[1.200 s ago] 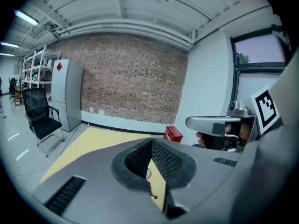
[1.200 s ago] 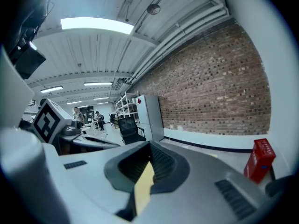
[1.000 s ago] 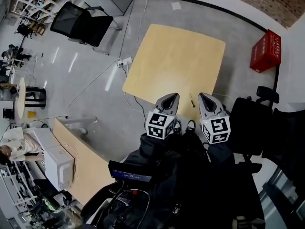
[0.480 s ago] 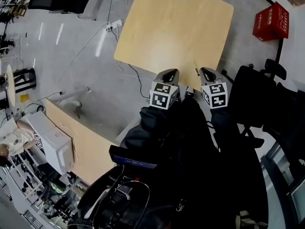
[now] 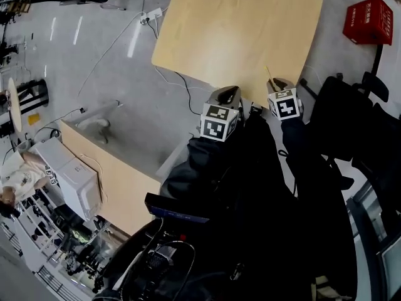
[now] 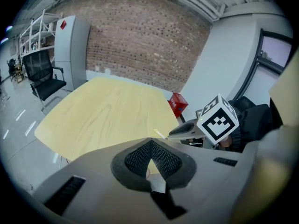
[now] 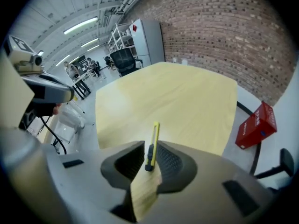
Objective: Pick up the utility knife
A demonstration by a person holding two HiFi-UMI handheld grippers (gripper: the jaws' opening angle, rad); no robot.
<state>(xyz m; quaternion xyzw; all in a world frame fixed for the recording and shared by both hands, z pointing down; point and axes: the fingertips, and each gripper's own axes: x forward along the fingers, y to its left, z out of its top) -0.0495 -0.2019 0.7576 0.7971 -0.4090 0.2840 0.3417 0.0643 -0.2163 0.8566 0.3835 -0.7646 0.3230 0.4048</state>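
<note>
The utility knife [image 7: 154, 134] is slim and yellow with a black slider. It lies on the pale wooden table [image 7: 177, 97] near its front edge, pointing away from me. My right gripper [image 7: 150, 144] is open, one jaw on each side of the knife, which lies close to the right pad. In the head view the knife [image 5: 270, 75] pokes out just beyond the right gripper [image 5: 277, 83]. My left gripper [image 5: 229, 93] hovers at the table edge to the knife's left, shut and empty [image 6: 150, 143]. From the left gripper view, the right gripper's marker cube [image 6: 217, 120] shows.
A red crate [image 5: 368, 21] stands on the floor beyond the table's right corner. A black office chair [image 5: 341, 115] is close on the right. Cables and a power strip [image 5: 152, 14] lie on the floor to the left. A second wooden desk [image 5: 116, 184] stands at lower left.
Both grippers have moved forward to the table's near edge. The right gripper has closed in on the knife, which now lies between its jaws. The head view has shifted towards the table.
</note>
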